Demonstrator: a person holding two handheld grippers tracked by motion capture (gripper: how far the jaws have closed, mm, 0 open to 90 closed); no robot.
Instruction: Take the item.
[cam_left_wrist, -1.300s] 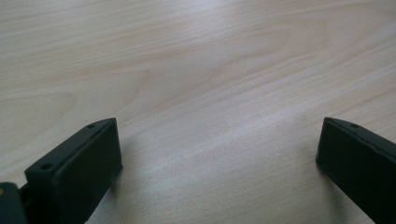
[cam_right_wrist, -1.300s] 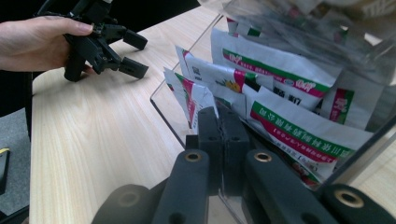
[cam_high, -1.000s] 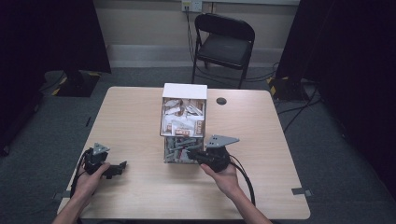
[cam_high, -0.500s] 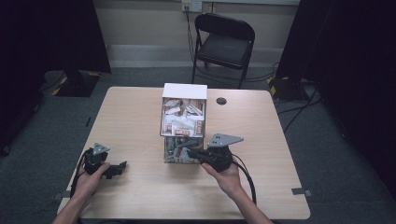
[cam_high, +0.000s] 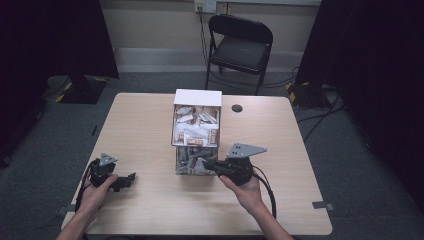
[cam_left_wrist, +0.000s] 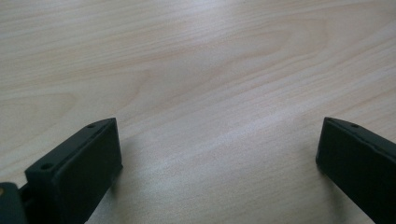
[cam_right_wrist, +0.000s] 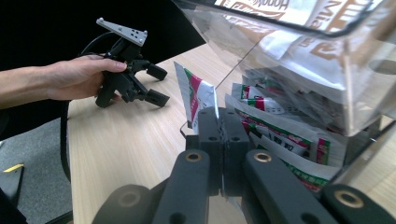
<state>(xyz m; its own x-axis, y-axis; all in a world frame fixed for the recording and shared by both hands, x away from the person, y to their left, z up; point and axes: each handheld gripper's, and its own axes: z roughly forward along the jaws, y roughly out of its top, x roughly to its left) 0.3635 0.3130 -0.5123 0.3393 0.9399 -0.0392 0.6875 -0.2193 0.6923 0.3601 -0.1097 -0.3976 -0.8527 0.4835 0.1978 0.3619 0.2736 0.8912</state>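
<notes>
A clear plastic dispenser box (cam_high: 197, 127) with a white top stands mid-table, full of sachets; several green, red and white sachets (cam_right_wrist: 280, 140) lie in its open lower tray. My right gripper (cam_high: 208, 163) is at that tray's front, shut (cam_right_wrist: 223, 128) on one green-and-white sachet (cam_right_wrist: 198, 97) that sticks up from between the jaws. My left gripper (cam_high: 129, 179) rests on the table at the near left, held by a hand. Its jaws stand wide open (cam_left_wrist: 219, 149) over bare wood, and it also appears in the right gripper view (cam_right_wrist: 158, 85).
The light wooden table (cam_high: 140, 125) has a round black cable hole (cam_high: 237, 108) behind the box. A black folding chair (cam_high: 240, 47) stands beyond the far edge. Cables trail from both grippers toward the near edge.
My right gripper has shifted slightly to the right at the tray's front, still shut. The left gripper has not moved.
</notes>
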